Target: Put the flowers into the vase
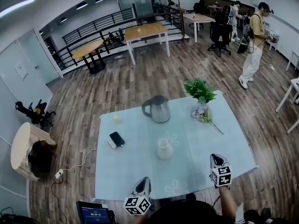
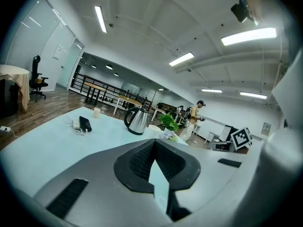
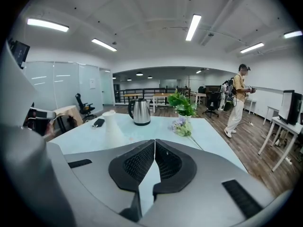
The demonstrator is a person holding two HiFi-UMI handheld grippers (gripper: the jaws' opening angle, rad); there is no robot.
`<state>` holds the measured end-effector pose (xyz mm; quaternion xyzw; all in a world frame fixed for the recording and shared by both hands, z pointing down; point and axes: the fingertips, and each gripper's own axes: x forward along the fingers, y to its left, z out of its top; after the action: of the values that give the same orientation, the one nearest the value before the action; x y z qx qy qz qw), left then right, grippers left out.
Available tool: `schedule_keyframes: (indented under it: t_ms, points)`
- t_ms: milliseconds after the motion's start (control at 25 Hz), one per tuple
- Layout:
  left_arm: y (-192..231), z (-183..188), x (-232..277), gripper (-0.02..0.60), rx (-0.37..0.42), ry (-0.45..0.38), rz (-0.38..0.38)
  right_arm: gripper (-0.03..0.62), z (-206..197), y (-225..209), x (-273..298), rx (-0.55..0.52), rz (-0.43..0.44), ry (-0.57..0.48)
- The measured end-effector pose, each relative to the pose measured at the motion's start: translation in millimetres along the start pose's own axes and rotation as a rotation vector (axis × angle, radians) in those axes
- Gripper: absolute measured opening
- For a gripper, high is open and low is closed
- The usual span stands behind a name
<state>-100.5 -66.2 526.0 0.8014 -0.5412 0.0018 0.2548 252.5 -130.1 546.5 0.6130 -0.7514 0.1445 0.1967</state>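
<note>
Left tongs point(image 2: 155, 142) shut, nothing btwn them; right tongs point(image 3: 154, 141) shut too, empty. Both sit at near desk point(image 1: 140, 171) edge, L one near-left of vase point(image 1: 164, 149), R one near-right, neither touching it. Flowers point(image 1: 204, 115) lie flat far-right of vase, well apart, prob. touching potted plant point(image 1: 200, 90). Kettle point(image 1: 159, 109) behind vase, phone point(image 1: 117, 139) to its left. Bare desk btwn vase & flowers.
</note>
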Motion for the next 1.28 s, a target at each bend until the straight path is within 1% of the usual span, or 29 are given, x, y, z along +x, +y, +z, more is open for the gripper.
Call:
schedule_keyframes:
  t_ms: [160, 280, 360, 600, 760, 920, 1160, 1280]
  points:
    - [-2.2, -0.6, 0.7, 0.006, -0.008, -0.002, 0.005, 0.02, -12.2, -23.0, 16.9, -0.023, 0.005, 0.043]
    - [-4.2, -0.5, 0.9, 0.006, -0.008, -0.007, 0.01, 0.02, -24.5, -44.8, 30.0, -0.039, -0.01, 0.1]
    - [-5.1, 0.2, 0.4, 0.006, -0.008, -0.012, 0.014, 0.02, -29.2, -54.6, 37.0, -0.042, -0.001, 0.134]
    - [-7.3, 3.2, -3.6, 0.006, -0.007, -0.026, 0.034, 0.02, -29.0, -77.5, 54.2, -0.122, 0.013, 0.183]
    - [-7.7, 4.4, -8.2, 0.006, -0.019, -0.036, 0.051, 0.02, -31.8, -90.9, 69.5, -0.139, 0.035, 0.202]
    - [-8.1, 3.7, -13.4, 0.006, -0.023, -0.05, 0.063, 0.02, -40.3, -107.8, 86.7, -0.126, 0.041, 0.227]
    - [-4.3, 2.2, -21.8, 0.006, -0.027, -0.057, 0.088, 0.02, -44.0, -124.5, 107.8, -0.066, 0.068, 0.254]
    - [-4.8, 2.7, -24.9, 0.006, -0.029, -0.059, 0.094, 0.02, -36.3, -129.4, 114.7, -0.075, 0.078, 0.26]
